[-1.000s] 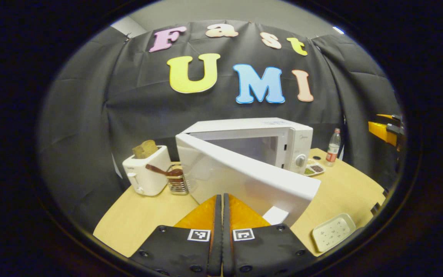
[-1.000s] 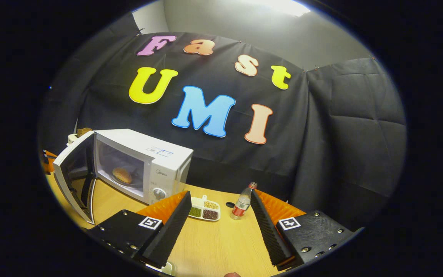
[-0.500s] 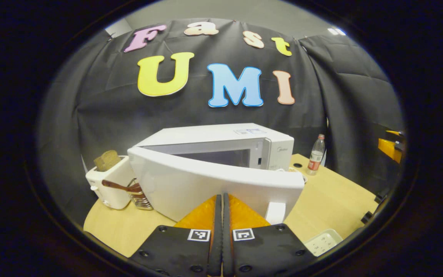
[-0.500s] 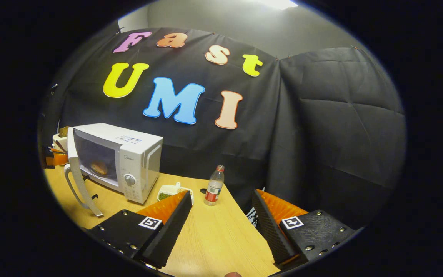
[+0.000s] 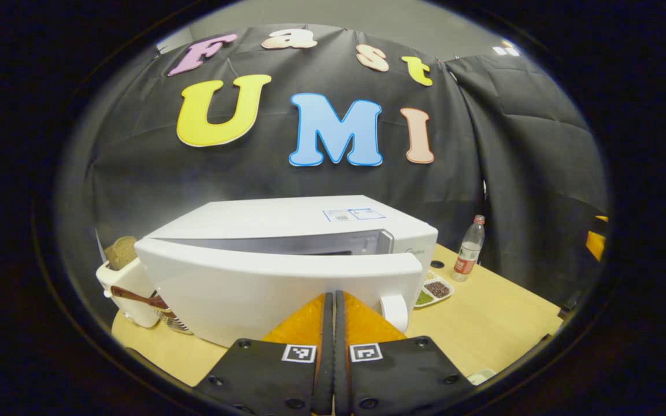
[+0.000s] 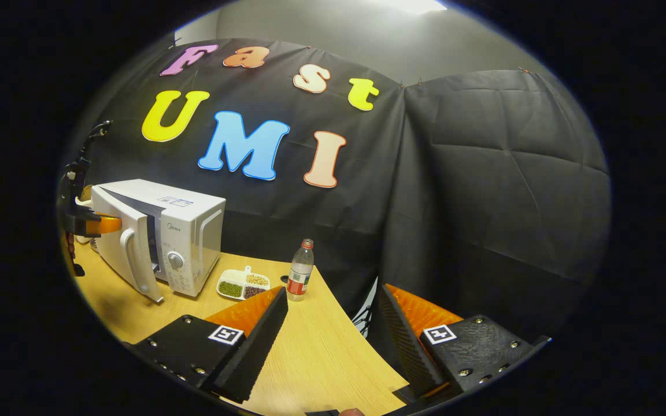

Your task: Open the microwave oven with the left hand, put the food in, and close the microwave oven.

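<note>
White microwave oven door (image 5: 287, 286) dead ahead of left gripper (image 5: 333, 300), fingers pressed together, empty, tips against door face. Door nearly shut, narrow gap at latch side, hinge left. Right gripper (image 6: 333, 323) wide open, empty, well apart over wooden table (image 6: 321, 352).

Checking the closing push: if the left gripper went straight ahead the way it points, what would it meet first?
The microwave door: the shut left gripper points at its outer face, seemingly touching it already, though depth is unclear.
</note>
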